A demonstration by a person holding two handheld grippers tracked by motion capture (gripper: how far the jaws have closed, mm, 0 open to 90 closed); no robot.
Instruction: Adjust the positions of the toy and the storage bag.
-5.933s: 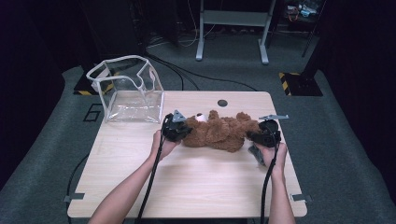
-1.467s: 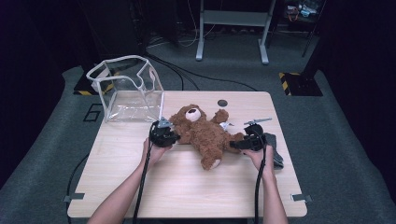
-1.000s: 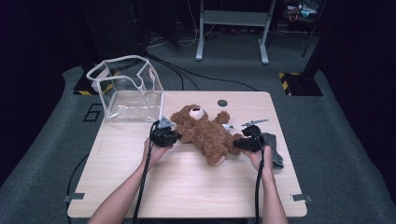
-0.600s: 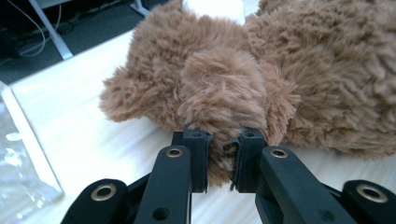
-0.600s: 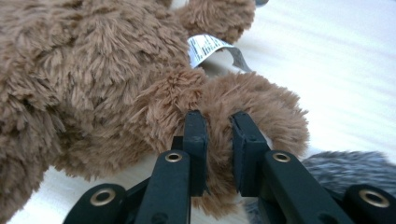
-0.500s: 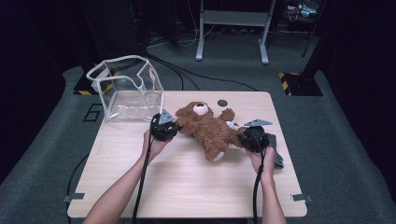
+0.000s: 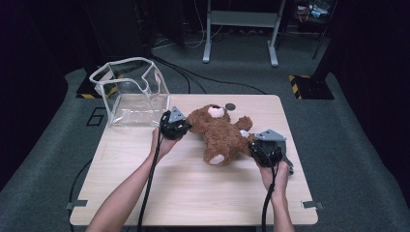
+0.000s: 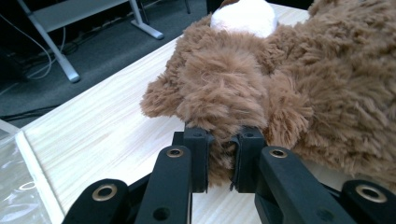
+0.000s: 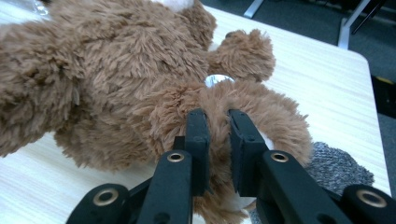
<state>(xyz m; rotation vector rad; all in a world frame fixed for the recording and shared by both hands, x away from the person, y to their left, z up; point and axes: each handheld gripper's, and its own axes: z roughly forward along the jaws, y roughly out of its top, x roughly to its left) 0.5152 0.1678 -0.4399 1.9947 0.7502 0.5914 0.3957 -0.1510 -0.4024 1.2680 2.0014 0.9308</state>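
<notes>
Compared with the frame about six seconds earlier, the teddy bear (image 7: 220,133) had been turned: it had lain crosswise between the two grippers, and it now lay diagonally with its head toward the clear plastic bag (image 7: 129,92) and one foot pointing at the near edge of the table (image 7: 193,193). Both hands had shifted with it.

The left gripper (image 8: 219,161) was clamped on a tuft of the bear's fur at a limb beside the head. The right gripper (image 9: 219,149) was clamped on a leg at the opposite end; its jaws had just been closing further on the plush pinched between them. In the high view, the left gripper (image 7: 174,124) sat at the bear's head end and the right gripper (image 7: 265,149) at its lower end, near the right edge of the table.

Risk assessment: both grips appeared to hold mainly pile and soft stuffing, not a firm part. If the bear were lifted or stretched, the fur could slide out of either pair of jaws and drop that end. Uneven lifting would probably swing the bear toward the bag and could knock its upright, open mouth out of shape. A grey knitted item (image 9: 336,168) lay just beside the right gripper and could be snagged.
</notes>
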